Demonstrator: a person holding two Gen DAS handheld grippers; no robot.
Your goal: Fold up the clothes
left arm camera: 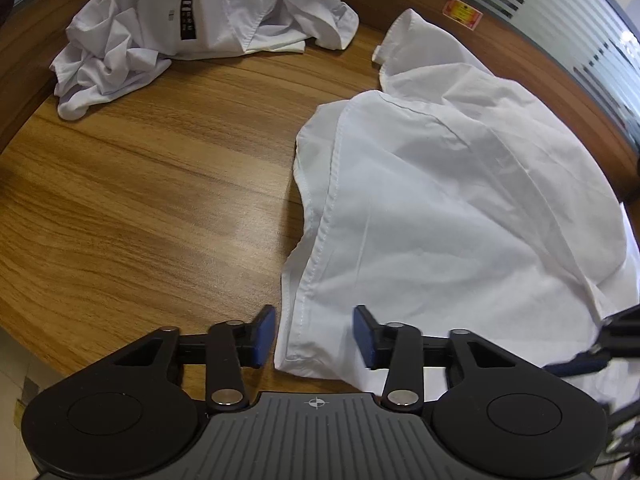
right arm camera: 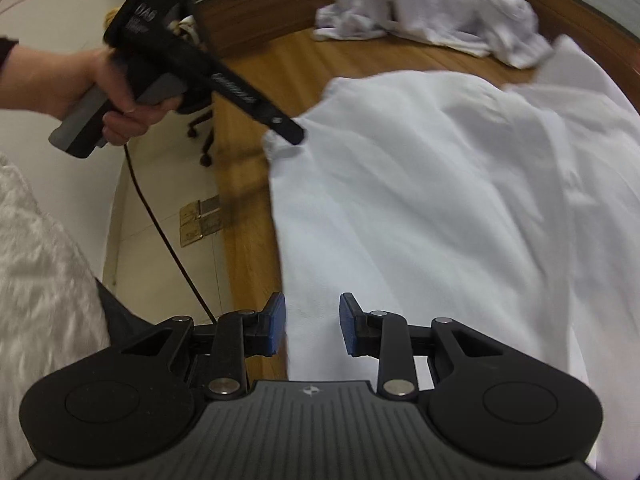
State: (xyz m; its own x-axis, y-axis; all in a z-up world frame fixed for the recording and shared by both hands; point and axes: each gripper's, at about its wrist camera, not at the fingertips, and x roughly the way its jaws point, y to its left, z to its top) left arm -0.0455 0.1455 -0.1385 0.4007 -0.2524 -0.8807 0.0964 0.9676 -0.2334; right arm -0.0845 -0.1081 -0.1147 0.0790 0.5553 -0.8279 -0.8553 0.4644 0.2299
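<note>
A white shirt [left arm camera: 460, 200] lies spread on the wooden table [left arm camera: 140, 200], with its stitched hem along the left side. My left gripper [left arm camera: 315, 334] is open, and the shirt's near hem corner lies between its blue pads. In the right wrist view the same shirt [right arm camera: 440, 200] fills the right half. My right gripper [right arm camera: 312, 326] is open over the shirt's near edge, beside the table's front edge. A hand [right arm camera: 100, 88] holds the left gripper [right arm camera: 295, 133], whose tip rests at the shirt's far corner.
A crumpled pile of white clothes [left arm camera: 192, 28] with a black label sits at the table's far side. A red sticker [left arm camera: 462, 12] lies near the striped glass wall [left arm camera: 560, 20]. Off the table edge are the floor [right arm camera: 160, 200], a cable and a chair base [right arm camera: 202, 132].
</note>
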